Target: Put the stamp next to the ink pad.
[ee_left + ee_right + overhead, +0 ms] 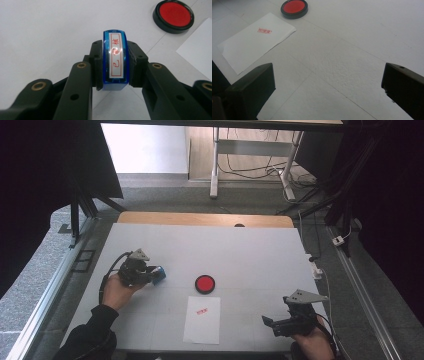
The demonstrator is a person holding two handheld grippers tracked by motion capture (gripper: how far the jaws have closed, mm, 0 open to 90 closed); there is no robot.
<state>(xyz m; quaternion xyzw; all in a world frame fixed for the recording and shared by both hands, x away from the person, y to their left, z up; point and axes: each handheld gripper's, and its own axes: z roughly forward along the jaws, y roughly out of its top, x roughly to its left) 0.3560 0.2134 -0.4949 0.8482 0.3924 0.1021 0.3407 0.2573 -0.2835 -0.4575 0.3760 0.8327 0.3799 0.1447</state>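
Your right gripper [270, 323] idles nearest you, jaws spread on nothing. The paper [202, 319] already bears a red print, so the stamping looks done. Farther left, your left gripper [155, 275] pinches the stamp [115, 59] low over the table, beside the ink pad [205, 283]; setting it down looks like what's left

I count one blue stamp [115, 60], clamped between the jaws of my left gripper [115, 62]. One round red ink pad [205, 283] sits on the table, and one sheet of white paper [202, 320] carrying one red stamped mark [264, 30]. Two grippers altogether, counting my right gripper [268, 322].
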